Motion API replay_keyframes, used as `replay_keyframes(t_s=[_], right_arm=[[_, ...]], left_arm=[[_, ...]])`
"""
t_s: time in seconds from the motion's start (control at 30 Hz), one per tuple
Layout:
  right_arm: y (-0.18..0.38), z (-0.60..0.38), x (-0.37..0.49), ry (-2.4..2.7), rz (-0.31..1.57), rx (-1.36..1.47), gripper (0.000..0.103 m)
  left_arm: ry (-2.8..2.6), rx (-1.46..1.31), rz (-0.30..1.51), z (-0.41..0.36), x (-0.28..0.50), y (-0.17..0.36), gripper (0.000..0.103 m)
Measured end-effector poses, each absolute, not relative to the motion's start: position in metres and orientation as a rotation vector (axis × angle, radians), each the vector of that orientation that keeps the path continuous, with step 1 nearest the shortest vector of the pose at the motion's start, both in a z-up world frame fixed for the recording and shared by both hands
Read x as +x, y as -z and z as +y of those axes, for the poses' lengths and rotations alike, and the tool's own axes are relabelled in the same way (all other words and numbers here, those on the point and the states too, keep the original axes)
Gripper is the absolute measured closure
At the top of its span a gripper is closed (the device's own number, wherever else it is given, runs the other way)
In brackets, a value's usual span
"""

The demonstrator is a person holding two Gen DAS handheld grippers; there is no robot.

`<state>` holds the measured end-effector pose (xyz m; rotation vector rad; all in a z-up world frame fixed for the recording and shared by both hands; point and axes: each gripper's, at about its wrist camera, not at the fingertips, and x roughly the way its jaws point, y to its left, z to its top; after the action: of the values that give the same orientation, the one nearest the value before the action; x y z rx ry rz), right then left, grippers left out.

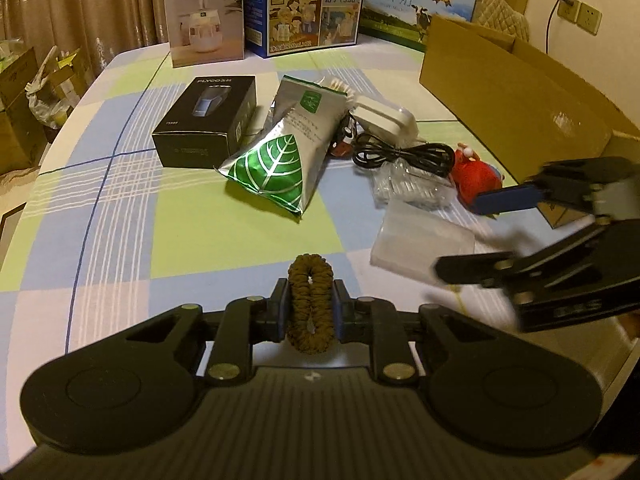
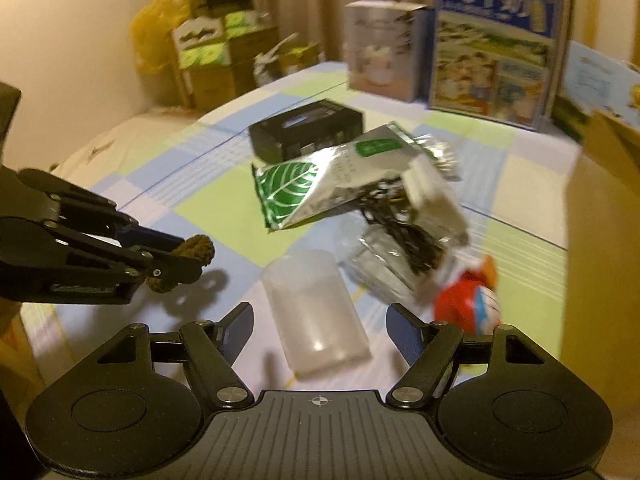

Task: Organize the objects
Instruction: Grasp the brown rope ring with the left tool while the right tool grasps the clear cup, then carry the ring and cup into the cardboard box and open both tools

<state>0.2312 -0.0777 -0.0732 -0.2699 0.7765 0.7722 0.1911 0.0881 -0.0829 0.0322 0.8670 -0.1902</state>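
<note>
pinched upright between the pads of the left gripper is a brown scrunchie, held clear above the bench. just ahead of the right gripper lies a frosted plastic container on its side, framed by the spread jaws – nothing is held there yet. beyond it are seen a clear wrapper with a black cable, a red toy, a silver leaf-print pouch and a black box. a cardboard box stands open at the right. the step in hand appears to be carrying the scrunchie while the container is lined up; next, the right jaws would need lowering around it and closing – gently, since its walls look thin.
</note>
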Motion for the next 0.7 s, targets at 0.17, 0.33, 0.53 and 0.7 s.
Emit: replay_keyframes(t_s=[0.17,0.33,0.53,0.7], right_arm=[[0.090,-0.056,0.245,-0.819,0.807,-0.351,0.042],[0.093,-0.054,0.244,-0.819,0.811,-0.348,0.054],[0.059,-0.073,0.238,-0.738,0.717,-0.280,0.055],[0.003,-0.111,0.232,-0.587,0.575,-0.227,0.055]], left_arm=[[0.197,0.023,0.869,0.085,0.193,0.082,0.086],[0.201,0.017,0.865,0.081,0.197,0.078,0.086],[0.204,0.011,0.813,0.073,0.201,0.054,0.086],[0.266,-0.004,0.736,0.047,0.211,0.019,0.086]])
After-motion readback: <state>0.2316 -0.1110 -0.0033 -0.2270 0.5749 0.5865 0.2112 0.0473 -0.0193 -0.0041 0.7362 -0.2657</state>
